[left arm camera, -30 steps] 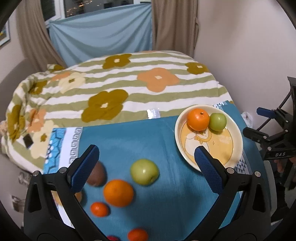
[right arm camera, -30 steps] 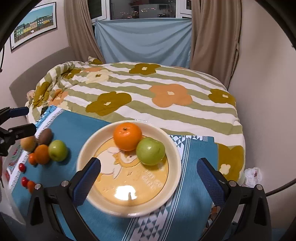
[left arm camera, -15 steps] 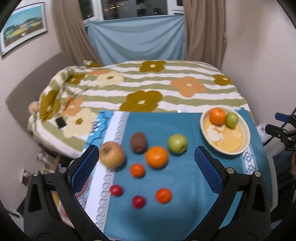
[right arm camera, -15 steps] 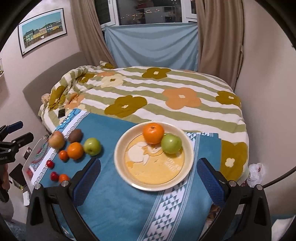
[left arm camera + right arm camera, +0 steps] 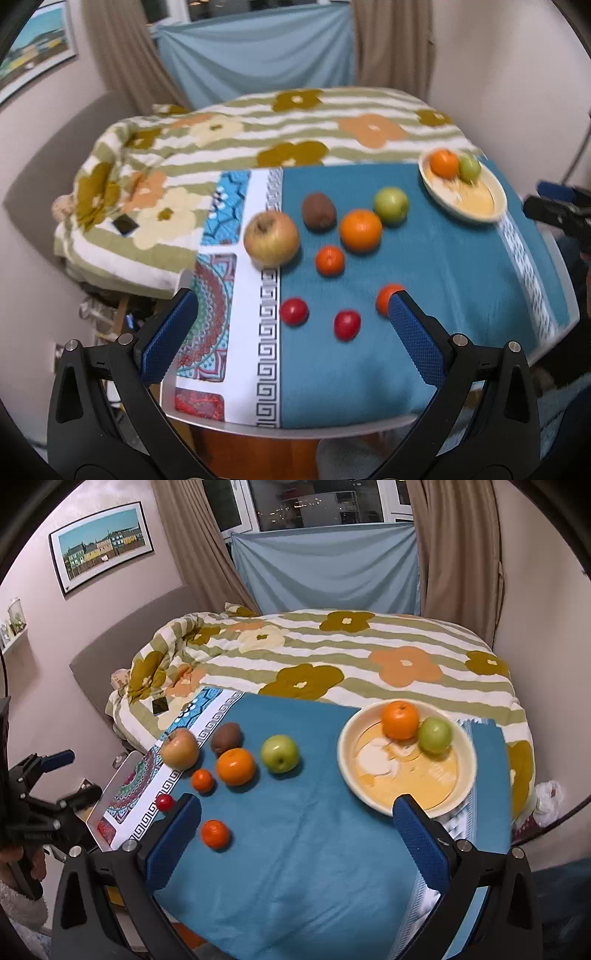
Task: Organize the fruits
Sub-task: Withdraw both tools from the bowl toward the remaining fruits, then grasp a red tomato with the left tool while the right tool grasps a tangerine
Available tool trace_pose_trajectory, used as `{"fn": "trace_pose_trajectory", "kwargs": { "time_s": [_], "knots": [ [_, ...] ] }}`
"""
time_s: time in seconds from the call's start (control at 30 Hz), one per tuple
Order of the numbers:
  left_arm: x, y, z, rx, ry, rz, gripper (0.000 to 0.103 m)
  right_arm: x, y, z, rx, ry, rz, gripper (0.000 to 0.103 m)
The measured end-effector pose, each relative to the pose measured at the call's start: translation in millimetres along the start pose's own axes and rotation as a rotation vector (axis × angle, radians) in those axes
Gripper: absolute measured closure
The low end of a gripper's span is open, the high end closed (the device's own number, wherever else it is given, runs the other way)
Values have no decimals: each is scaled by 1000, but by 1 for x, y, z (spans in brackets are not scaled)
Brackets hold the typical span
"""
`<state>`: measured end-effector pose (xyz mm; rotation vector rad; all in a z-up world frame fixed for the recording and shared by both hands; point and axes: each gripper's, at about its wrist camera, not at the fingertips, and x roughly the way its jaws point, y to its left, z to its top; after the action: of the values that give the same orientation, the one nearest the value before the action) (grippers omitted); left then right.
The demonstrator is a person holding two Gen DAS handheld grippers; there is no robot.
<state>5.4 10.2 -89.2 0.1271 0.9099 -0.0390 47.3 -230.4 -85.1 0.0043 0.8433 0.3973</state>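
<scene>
A cream plate point(image 5: 458, 801) at the table's right holds an orange point(image 5: 400, 720) and a green apple point(image 5: 435, 735). Loose on the blue cloth lie a yellow-red apple point(image 5: 271, 240), a kiwi point(image 5: 318, 212), a big orange point(image 5: 360, 229), a green apple point(image 5: 390, 205), two small oranges point(image 5: 330, 260) and two red tomatoes point(image 5: 293, 311). My left gripper point(image 5: 291, 334) hangs open and empty above the table's near edge, well short of the fruit. My right gripper point(image 5: 297, 840) is open and empty over the cloth, in front of the plate.
The small table carries a blue cloth point(image 5: 303, 849) with a patterned border. Behind it is a bed with a flowered striped quilt point(image 5: 332, 657) and a phone point(image 5: 159, 706) on it. Walls stand close on the left and right. Curtains hang at the back.
Both grippers have pulled back and up from the table. The left view has swung from the plate side to the left fruit cluster. No fruit has moved.
</scene>
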Motion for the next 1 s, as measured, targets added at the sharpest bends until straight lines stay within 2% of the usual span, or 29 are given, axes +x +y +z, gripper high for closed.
{"fn": "trace_pose_trajectory", "kwargs": {
  "time_s": [0.13,0.3,0.67,0.77,0.9,1.0],
  "knots": [
    [23,6,-13,80,30,-63,0,19,22,-14,32,37,-2,0],
    [55,15,-25,155,59,-140,1,43,41,-34,56,84,-46,0],
    [121,17,-29,302,141,-251,36,85,67,-65,127,151,-127,0],
    [131,15,-31,337,159,-267,44,92,73,-67,126,165,-134,7],
    [136,12,-33,359,170,-278,46,104,78,-70,137,187,-120,14],
    [141,12,-33,362,183,-278,52,109,81,-71,140,198,-116,20]
  ]
}}
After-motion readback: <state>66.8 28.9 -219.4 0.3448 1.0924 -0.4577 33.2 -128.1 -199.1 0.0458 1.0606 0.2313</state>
